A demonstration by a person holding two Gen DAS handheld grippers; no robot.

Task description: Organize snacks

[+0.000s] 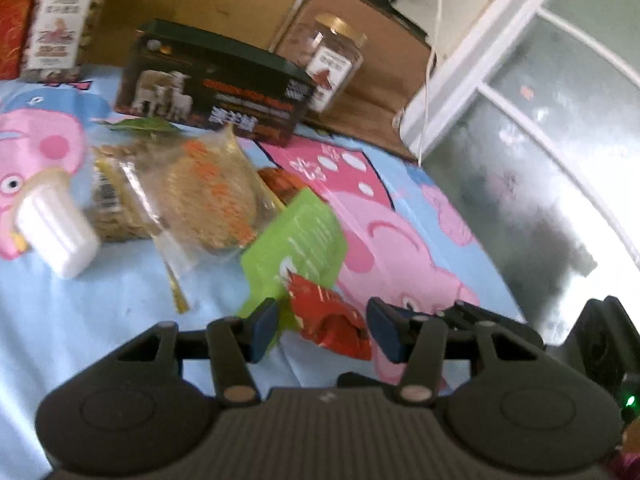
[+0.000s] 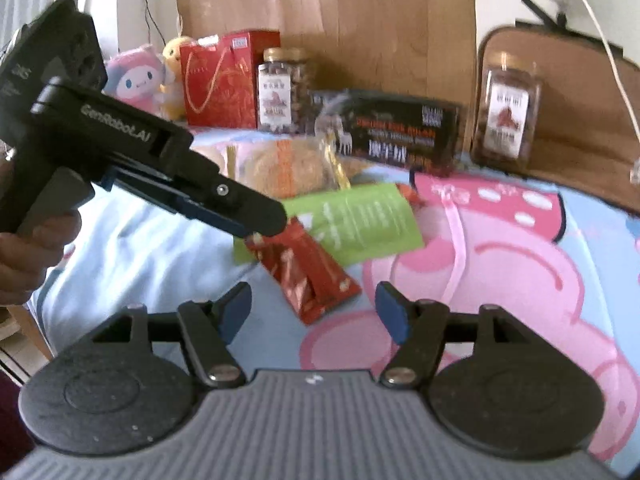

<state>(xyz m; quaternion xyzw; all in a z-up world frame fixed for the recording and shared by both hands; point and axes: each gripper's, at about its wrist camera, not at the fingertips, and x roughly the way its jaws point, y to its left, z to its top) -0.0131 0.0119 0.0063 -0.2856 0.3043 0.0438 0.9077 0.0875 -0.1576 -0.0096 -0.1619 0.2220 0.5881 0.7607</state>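
Note:
A red snack packet (image 1: 328, 320) lies on the cartoon-print sheet (image 1: 400, 216), partly over a green packet (image 1: 300, 240). My left gripper (image 1: 324, 326) has its blue pads against both sides of the red packet's end. In the right wrist view, the left gripper (image 2: 260, 232) reaches in from the left in a person's hand and pinches the far end of the red packet (image 2: 304, 268). My right gripper (image 2: 312, 312) stands open, its pads apart from the packet's near end. The green packet (image 2: 360, 216) lies just behind.
A clear bag of biscuits (image 1: 208, 196), a white bottle (image 1: 56, 232), a dark box (image 1: 212, 92) and two nut jars (image 1: 60, 24) (image 1: 336, 64) sit further back. A red gift bag (image 2: 220, 80), plush toys (image 2: 136, 76) and a brown case (image 2: 568, 92) line the headboard.

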